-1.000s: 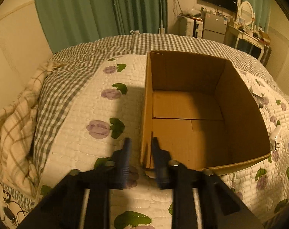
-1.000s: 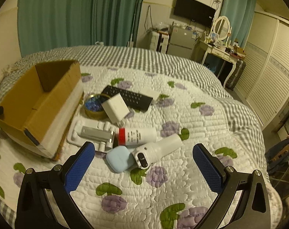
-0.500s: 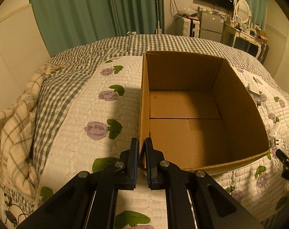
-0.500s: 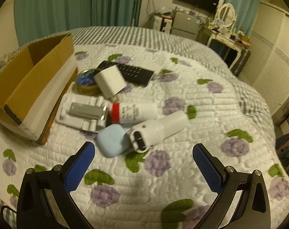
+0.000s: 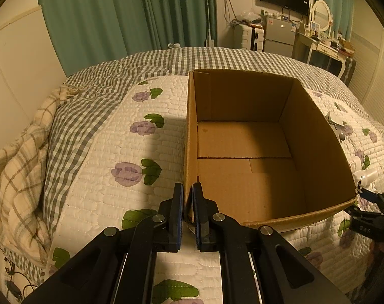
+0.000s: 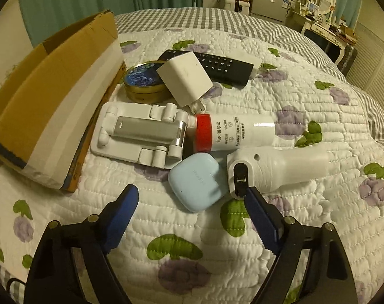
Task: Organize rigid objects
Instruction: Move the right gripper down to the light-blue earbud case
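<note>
Both grippers have black angular fingers [image 6: 121,215] faced with blue ribbed pads (silver screws at the joints).

Left gripper [image 5: 188,197]: clamped on near corner of box wall
Cardboard box [image 5: 318,136]: open, empty, on floral quilt [image 5: 111,202]

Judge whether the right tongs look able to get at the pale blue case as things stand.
Probably yes. The right tongs are closing just short of the pale blue case, nothing lying over it, though the white handheld device crowds one side.
</note>
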